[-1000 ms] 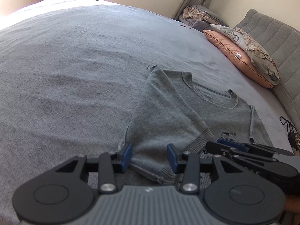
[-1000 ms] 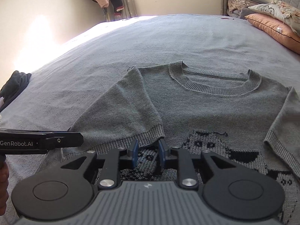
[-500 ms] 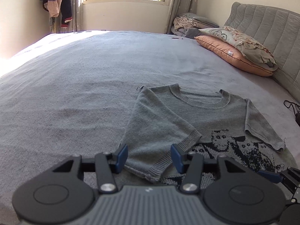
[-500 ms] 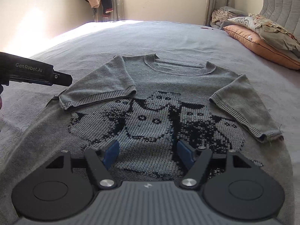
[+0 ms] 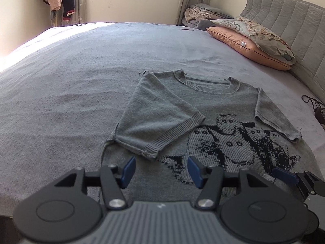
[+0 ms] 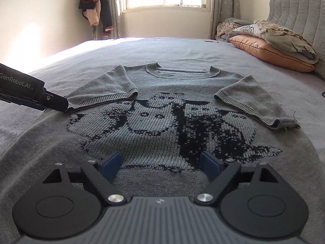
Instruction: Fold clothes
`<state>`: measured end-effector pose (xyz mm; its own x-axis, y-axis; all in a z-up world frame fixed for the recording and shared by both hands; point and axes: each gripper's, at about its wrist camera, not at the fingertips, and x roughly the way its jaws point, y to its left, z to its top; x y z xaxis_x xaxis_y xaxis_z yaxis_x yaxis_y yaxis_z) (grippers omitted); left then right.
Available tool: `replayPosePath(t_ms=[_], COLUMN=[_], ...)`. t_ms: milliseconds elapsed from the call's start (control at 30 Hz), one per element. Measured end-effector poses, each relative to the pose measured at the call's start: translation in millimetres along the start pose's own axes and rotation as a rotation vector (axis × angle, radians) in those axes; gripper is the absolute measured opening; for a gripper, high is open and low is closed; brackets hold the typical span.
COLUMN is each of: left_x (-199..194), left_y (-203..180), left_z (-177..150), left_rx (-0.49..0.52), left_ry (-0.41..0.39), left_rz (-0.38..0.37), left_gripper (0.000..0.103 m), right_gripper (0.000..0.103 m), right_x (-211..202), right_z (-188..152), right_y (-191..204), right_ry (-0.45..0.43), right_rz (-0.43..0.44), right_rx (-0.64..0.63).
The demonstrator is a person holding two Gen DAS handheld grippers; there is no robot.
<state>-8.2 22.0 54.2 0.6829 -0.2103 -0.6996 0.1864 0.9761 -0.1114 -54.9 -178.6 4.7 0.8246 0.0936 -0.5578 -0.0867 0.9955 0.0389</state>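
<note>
Legibly, "GenRobot.AI" along left gripper (image 6: 54,103)

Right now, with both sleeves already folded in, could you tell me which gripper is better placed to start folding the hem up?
Probably the right gripper: it is open and centred over the sweater near its hem. The left gripper, also open, sits off toward the folded left sleeve.

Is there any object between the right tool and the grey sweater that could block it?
Nothing visible does. The right tool hangs open just over the lower part of the sweater, with only knit fabric before it. The left tool sits off at the left sleeve, outside that path.
</note>
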Motion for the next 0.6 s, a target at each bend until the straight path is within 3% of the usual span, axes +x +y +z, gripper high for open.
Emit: replayPosePath(t_ms=[200, 400, 600], left_x=[-7, -5, -17], left_y=[2, -1, -11], left_z=[-10, -27, -51], left_rx=[-0.009, -0.012, 0.027], left_ry=[-0.003, 0.028, 0.02], left_rz=[0.013, 0.008, 0.029], left_gripper=[0.058, 0.06, 0.062], right_gripper=[0.089, 0.103, 0.103], right_x=[-4, -15, -32], right_z=[-2, -7, -18], right_y=[0, 9, 12], right_ry=[-0.012, -0.007, 0.011], right_rz=[0.005, -0.053, -0.065], right_rx=[0.006, -0.023, -0.009])
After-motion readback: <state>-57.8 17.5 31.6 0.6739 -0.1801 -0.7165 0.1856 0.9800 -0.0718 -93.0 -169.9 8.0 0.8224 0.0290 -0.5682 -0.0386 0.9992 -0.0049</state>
